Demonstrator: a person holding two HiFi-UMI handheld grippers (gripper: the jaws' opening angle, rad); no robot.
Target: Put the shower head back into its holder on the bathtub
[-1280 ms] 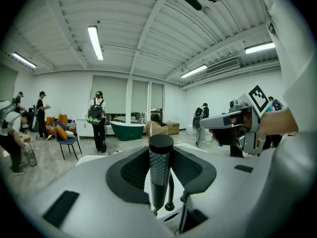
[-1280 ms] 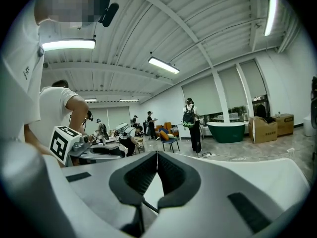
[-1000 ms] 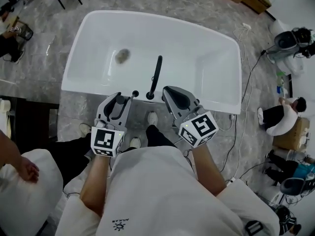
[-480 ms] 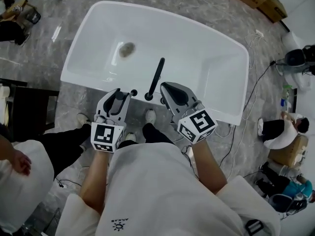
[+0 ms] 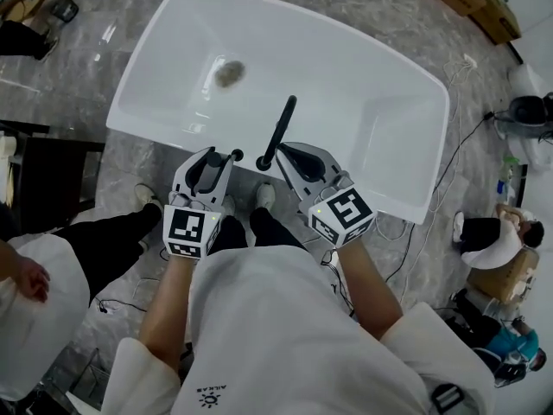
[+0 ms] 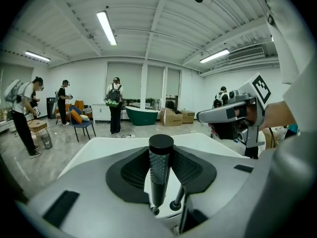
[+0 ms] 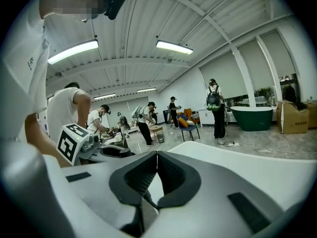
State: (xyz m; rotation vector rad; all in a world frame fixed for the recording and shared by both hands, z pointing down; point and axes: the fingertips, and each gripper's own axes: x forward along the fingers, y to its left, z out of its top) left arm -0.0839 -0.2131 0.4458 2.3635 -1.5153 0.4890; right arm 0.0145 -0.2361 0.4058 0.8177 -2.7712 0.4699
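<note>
Bathtub rim lies just under the left gripper, whose part-open jaws pinch the shower head upright; lower it slowly, straight down.

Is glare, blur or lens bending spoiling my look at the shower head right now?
Head view: even light, sharp, only small highlights on the white bathtub. Left gripper view: edges bend strongly, ceiling lamps bright, yet the shower head gripped in the left tool is crisp. Right gripper view: same bending, right tool in focus.
</note>
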